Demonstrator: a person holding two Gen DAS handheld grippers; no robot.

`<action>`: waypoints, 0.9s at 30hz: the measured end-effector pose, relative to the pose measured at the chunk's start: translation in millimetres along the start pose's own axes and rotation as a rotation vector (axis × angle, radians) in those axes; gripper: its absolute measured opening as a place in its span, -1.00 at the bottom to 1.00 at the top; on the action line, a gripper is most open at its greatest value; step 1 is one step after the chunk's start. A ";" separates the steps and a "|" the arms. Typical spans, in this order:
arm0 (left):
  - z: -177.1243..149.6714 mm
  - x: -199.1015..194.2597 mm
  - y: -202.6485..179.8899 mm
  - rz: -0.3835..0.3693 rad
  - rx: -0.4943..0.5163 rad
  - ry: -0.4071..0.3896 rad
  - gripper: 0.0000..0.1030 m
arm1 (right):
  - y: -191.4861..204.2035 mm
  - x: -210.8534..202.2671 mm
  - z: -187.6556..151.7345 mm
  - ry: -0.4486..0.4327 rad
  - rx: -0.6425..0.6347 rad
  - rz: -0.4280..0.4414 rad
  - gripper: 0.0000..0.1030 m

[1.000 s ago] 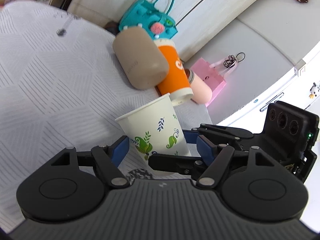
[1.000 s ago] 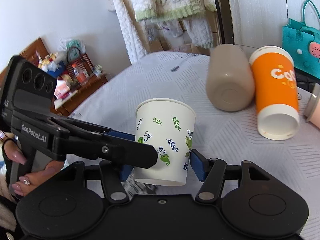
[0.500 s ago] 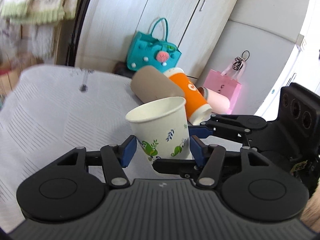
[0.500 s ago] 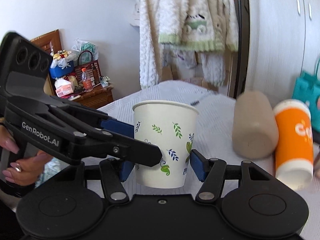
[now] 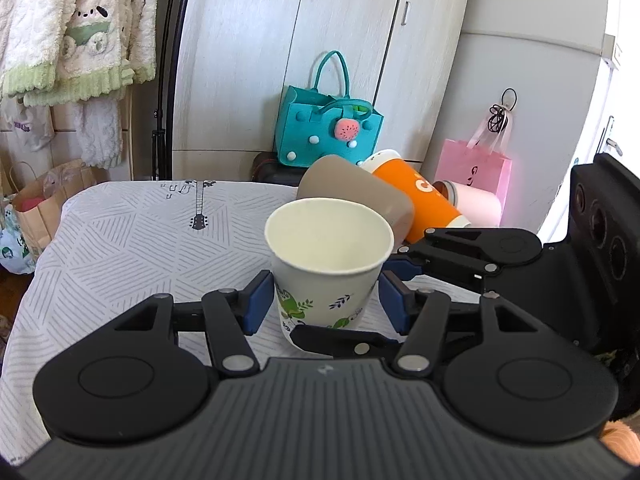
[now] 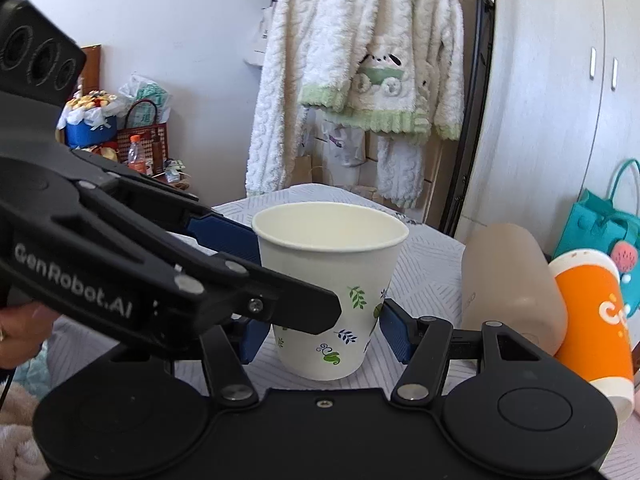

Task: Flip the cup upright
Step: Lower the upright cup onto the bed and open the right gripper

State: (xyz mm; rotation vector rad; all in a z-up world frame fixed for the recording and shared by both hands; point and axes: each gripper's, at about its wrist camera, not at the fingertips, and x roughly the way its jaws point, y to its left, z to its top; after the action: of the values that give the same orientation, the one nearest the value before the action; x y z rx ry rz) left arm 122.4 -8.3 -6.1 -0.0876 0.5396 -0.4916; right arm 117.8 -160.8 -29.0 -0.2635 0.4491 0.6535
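Standing upright, mouth up, the paper cup (image 5: 326, 264) is bracketed by both grippers: left gripper (image 5: 325, 300) fingers touching its sides, right gripper (image 6: 320, 334) fingers close beside it, contact unclear. Brown cup (image 6: 510, 284) and orange cup (image 6: 596, 320) lie at 2 o'clock.

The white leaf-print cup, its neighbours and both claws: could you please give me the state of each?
White leaf-print cup: upright, mouth up, empty.
Tan cup: lying on its side.
Orange cup: lying on its side.
Pink cup: lying on its side.
Left claw: astride the white cup, contact unclear.
Right claw: astride it, contact unclear.
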 end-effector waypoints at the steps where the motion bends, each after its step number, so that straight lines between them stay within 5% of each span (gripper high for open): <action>1: 0.4 1.6 0.5 -0.002 0.005 0.000 0.11 | -0.4 1.7 -0.8 -0.002 0.002 -0.007 0.27; 13: -4.6 14.4 2.9 -0.003 0.006 0.029 0.12 | -2.1 9.5 -3.2 0.021 0.027 -0.028 0.28; 20: -6.3 5.2 4.7 -0.045 -0.017 0.044 0.47 | -3.3 0.8 -6.2 0.055 0.113 -0.070 0.46; 27: -7.8 -20.7 1.0 -0.021 -0.011 0.014 0.53 | 6.3 -26.6 -14.7 0.041 0.130 -0.145 0.46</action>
State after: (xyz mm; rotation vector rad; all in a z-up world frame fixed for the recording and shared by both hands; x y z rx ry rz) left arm 103.4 2.7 -3.3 -0.1007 0.5559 -0.5099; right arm 90.4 -175.5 -29.6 -0.1840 0.5046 0.4760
